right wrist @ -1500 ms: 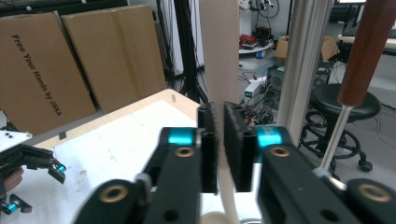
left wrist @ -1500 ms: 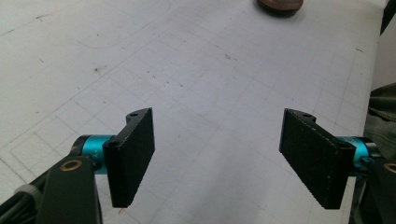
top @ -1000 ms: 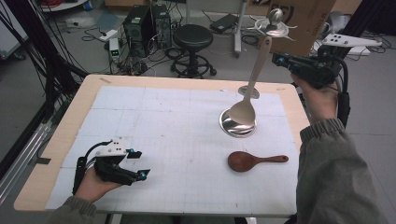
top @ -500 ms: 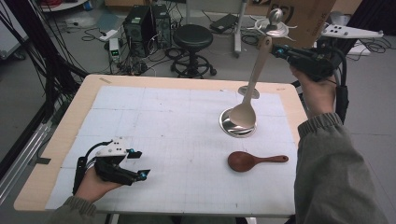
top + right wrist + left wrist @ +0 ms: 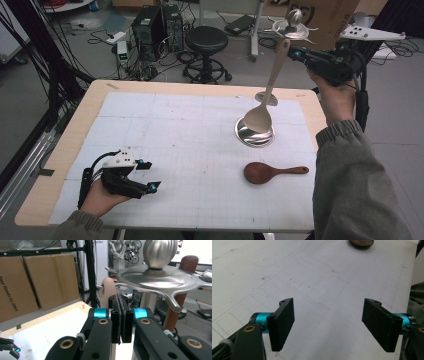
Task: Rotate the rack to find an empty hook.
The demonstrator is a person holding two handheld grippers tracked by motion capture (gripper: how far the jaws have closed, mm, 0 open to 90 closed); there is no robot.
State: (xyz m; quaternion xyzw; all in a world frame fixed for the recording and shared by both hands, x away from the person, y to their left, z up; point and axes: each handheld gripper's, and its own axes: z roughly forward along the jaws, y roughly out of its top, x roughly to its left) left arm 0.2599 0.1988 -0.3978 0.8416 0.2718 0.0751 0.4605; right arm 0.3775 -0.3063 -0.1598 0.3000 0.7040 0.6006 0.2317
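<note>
Two grippers are at work: the left gripper (image 5: 145, 176) at the lower left of the high view, and the right gripper (image 5: 300, 54) at the upper right. Three spoons can be counted: one pale spoon (image 5: 267, 90) hanging right of centre, one dark brown spoon (image 5: 272, 172) lying on the table at the lower right, and one dark brown spoon handle (image 5: 180, 290) at the right of the right gripper view. There is one metal rack (image 5: 255, 132) with one round base, one white mat (image 5: 190, 150), one table (image 5: 75, 130), one black stool (image 5: 206, 40) at the top centre, and two computer towers (image 5: 160, 22) at the upper left. Two cardboard boxes (image 5: 32, 277) stand at the left of the right gripper view.
</note>
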